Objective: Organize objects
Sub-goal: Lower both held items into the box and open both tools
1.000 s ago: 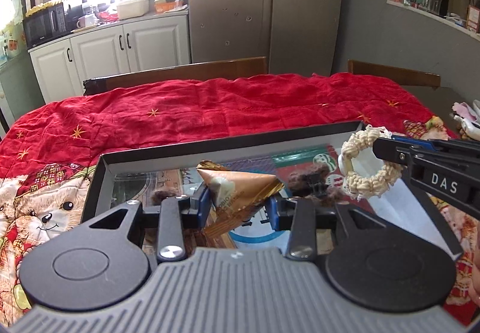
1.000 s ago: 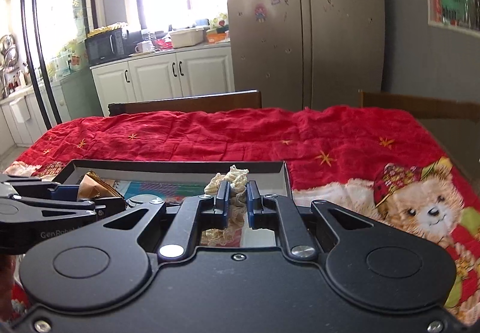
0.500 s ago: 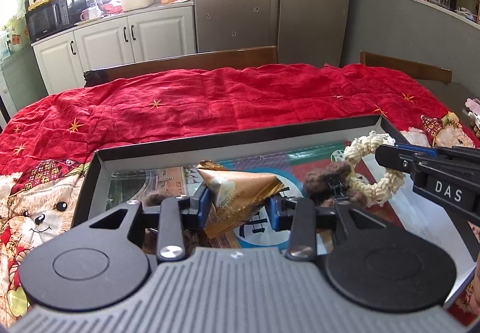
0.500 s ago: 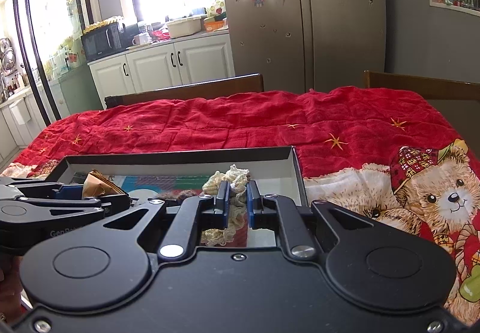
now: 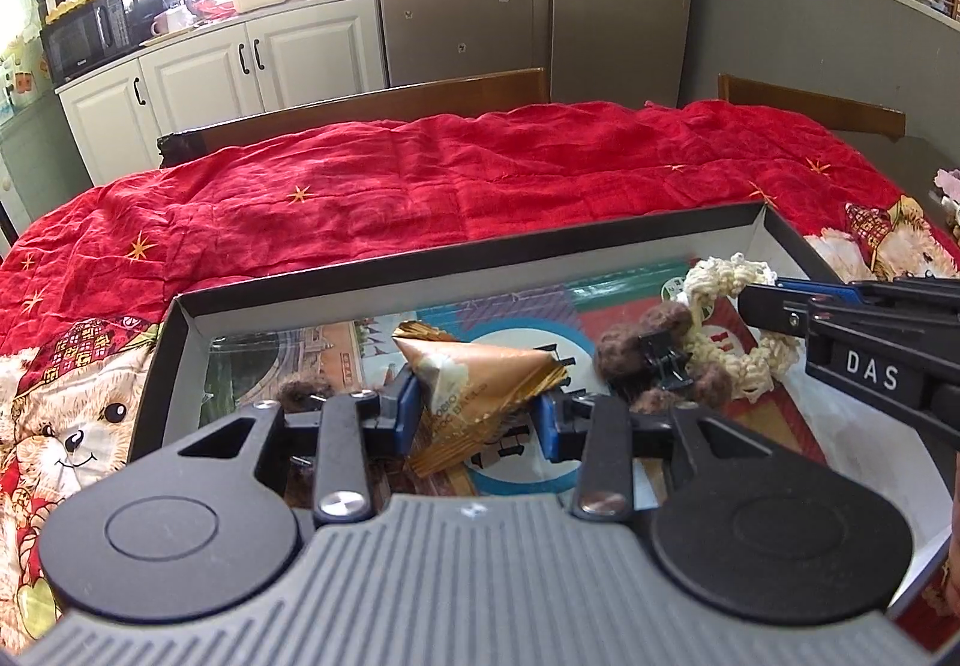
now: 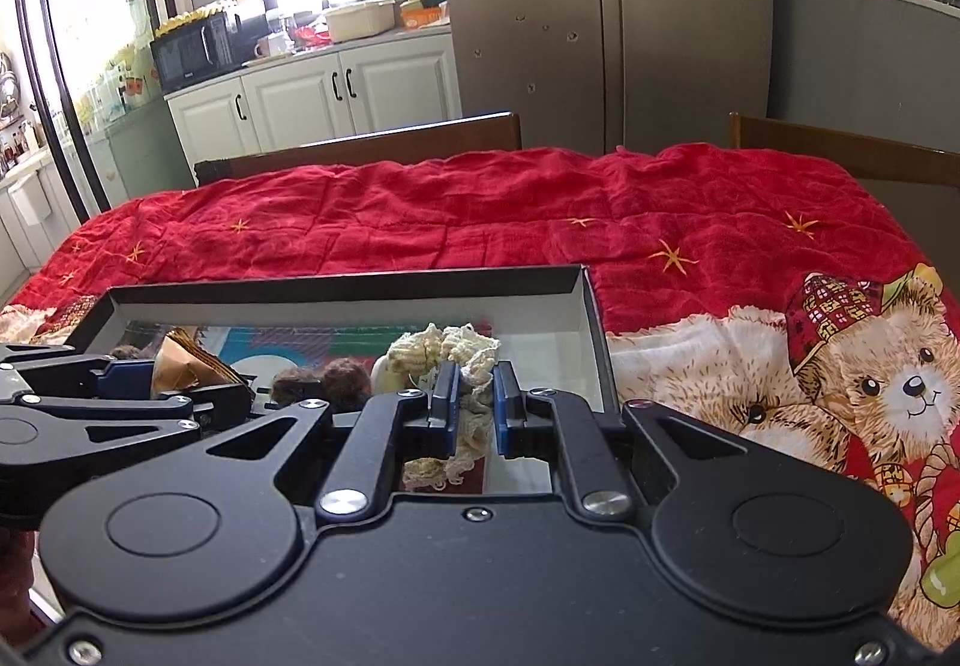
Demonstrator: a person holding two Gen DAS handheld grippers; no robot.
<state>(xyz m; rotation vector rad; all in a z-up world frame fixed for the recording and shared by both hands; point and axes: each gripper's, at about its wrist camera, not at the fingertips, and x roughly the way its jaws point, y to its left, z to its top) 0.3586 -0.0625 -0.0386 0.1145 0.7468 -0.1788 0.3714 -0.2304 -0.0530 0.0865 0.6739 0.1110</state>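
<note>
A black shallow box [image 5: 456, 258] with a printed floor lies on the red cloth; it also shows in the right wrist view [image 6: 342, 285]. My left gripper [image 5: 477, 414] is shut on a gold triangular snack packet [image 5: 480, 387] low over the box floor. My right gripper [image 6: 474, 405] is shut on a cream braided hair tie [image 6: 444, 351], held low at the box's right end; it shows in the left wrist view [image 5: 720, 276] too. A brown fuzzy hair clip [image 5: 651, 348] lies on the box floor between the two grippers.
A red bear-print cloth [image 6: 480, 210] covers the table. Wooden chair backs [image 5: 372, 108] stand at the far edge. Another brown fuzzy item [image 5: 300, 390] lies in the box's left part. Small objects [image 5: 948, 186] sit at the right table edge.
Both grippers have sunk lower into the box with their loads. The cream hair tie has come down beside the brown clip. Both grips stayed shut.
</note>
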